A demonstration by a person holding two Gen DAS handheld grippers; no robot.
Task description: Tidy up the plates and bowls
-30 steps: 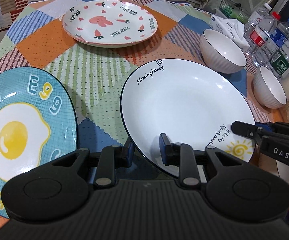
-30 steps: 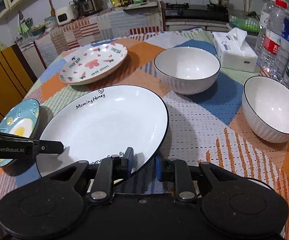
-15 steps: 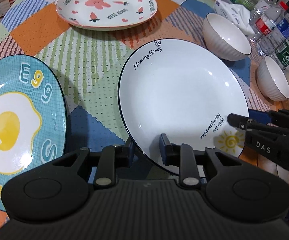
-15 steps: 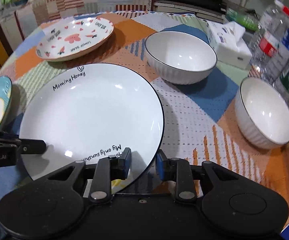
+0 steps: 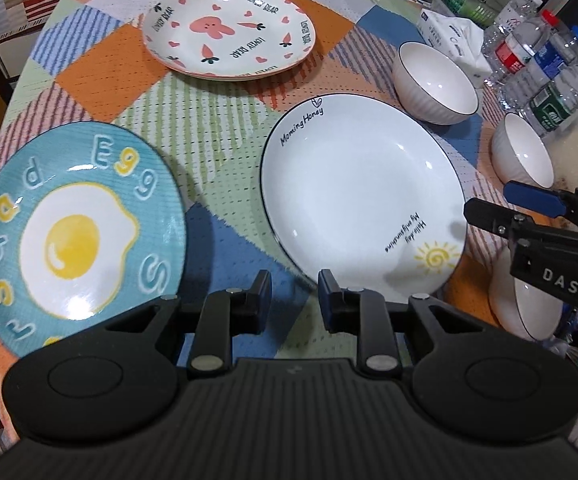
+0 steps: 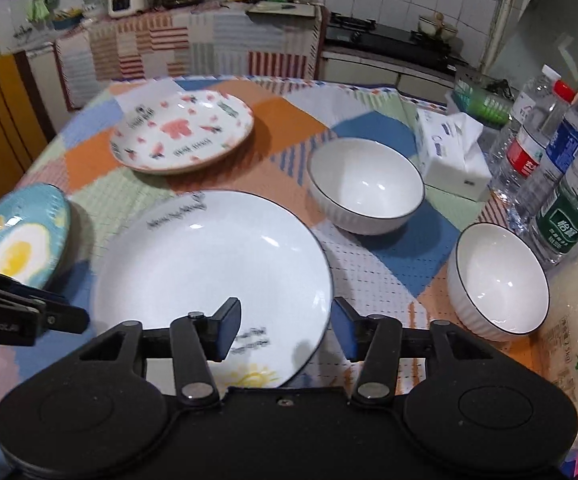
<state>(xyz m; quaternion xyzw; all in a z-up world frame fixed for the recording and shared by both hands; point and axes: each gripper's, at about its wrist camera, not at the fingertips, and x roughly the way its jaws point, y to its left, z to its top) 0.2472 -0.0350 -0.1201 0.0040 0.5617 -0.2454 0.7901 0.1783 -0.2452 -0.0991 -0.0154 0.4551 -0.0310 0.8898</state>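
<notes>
the left gripper hangs just above the table's near edge with its jaws parted and nothing between them, its right finger close beside the near rim of the white plate without gripping it. the right gripper is also spread wide and empty, poised over the near right rim of that same plate, which lies flat on the patchwork tablecloth near the middle of the near edge. the plate is white with a thin dark rim, a small yellow sun at its near side and lettering at its near and far sides. at the near left corner sits the blue egg plate, with a fried egg picture in its centre; its left part reaches past the table's edge. to the right of the white plate, near the right edge, stands a white bowl, and another white bowl stands farther back, just beyond the white plate's far right rim. a third white bowl shows partly at the near right corner, under the right gripper. toward the far left of the table rests the pink rabbit plate. along the far right edge are a tissue box and a group of water bottles, standing upright.
</notes>
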